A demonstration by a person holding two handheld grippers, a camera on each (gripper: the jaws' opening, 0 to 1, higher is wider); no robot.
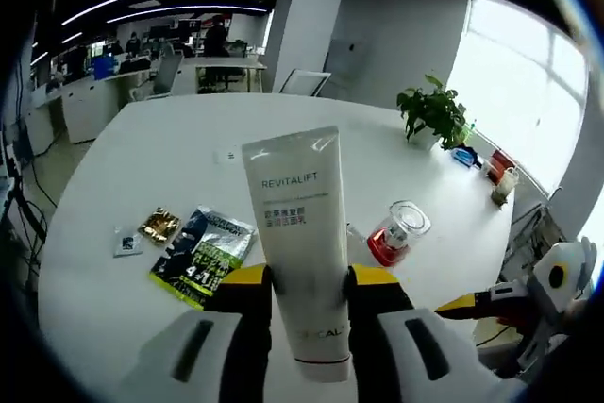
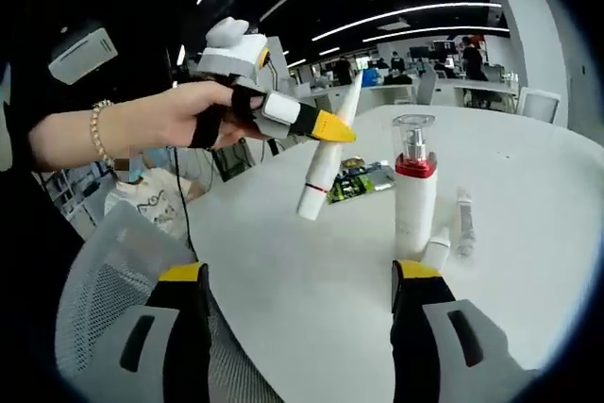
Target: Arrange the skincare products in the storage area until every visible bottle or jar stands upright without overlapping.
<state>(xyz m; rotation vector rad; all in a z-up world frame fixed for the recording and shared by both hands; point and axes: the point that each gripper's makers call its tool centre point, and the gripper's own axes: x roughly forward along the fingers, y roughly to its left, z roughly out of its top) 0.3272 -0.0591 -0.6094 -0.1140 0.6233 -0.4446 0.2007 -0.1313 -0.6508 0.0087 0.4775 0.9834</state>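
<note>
My left gripper [image 1: 310, 282] is shut on a white tube [image 1: 300, 224] printed REVITALIFT, gripped near its lower end and held up above the white table [image 1: 170, 158]. From the right gripper view, a hand holds that left gripper [image 2: 326, 125] with the tube [image 2: 319, 172] slanting down, off the table. A white pump bottle [image 2: 413, 195] with a red band and clear cap stands upright; in the left gripper view the same bottle [image 1: 396, 233] sits right of the tube. My right gripper [image 2: 300, 294] is open, low over the near table edge. A small white tube [image 2: 462, 219] lies flat beside the bottle.
A green-and-black sachet [image 1: 201, 254], a gold sachet [image 1: 159, 226] and a small grey one [image 1: 127, 241] lie left of the tube. A potted plant [image 1: 434, 112] stands at the table's far side. A small white cap [image 2: 436, 250] sits by my right finger. A mesh chair [image 2: 104, 299] is below left.
</note>
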